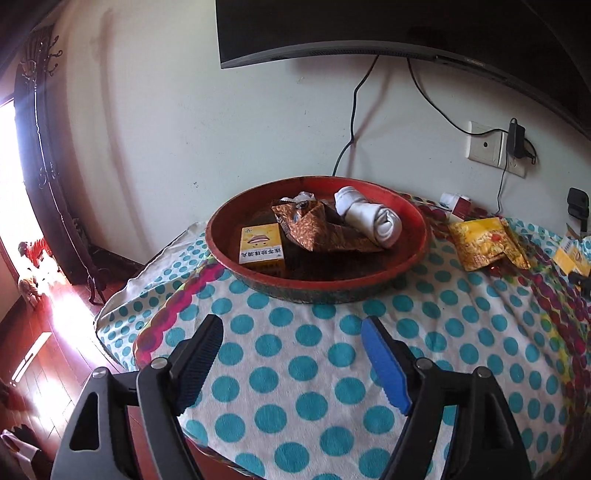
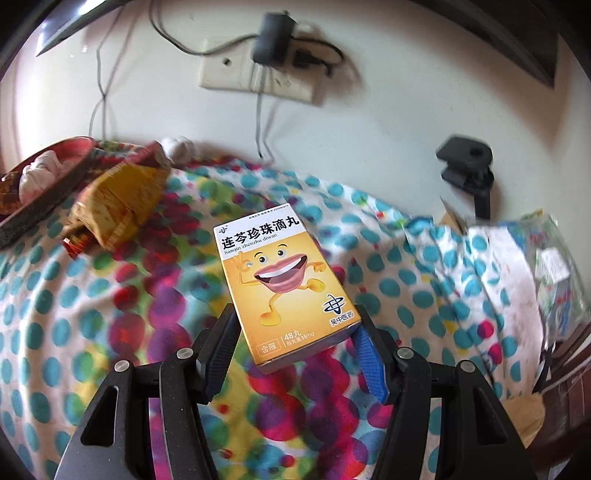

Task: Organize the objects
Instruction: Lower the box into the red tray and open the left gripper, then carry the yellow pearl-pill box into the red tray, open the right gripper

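Home living room, I'd say: wall-mounted TV (image 1: 369,29) above my polka-dot tablecloth (image 1: 314,369), coat stand (image 1: 40,110), wood floor (image 1: 55,350), wall socket (image 2: 255,74).

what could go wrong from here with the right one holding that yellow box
The right gripper grips the yellow medicine box only at its near end, so it may pivot or slip out. The red tray is already crowded by another box, brown packet and white sock.
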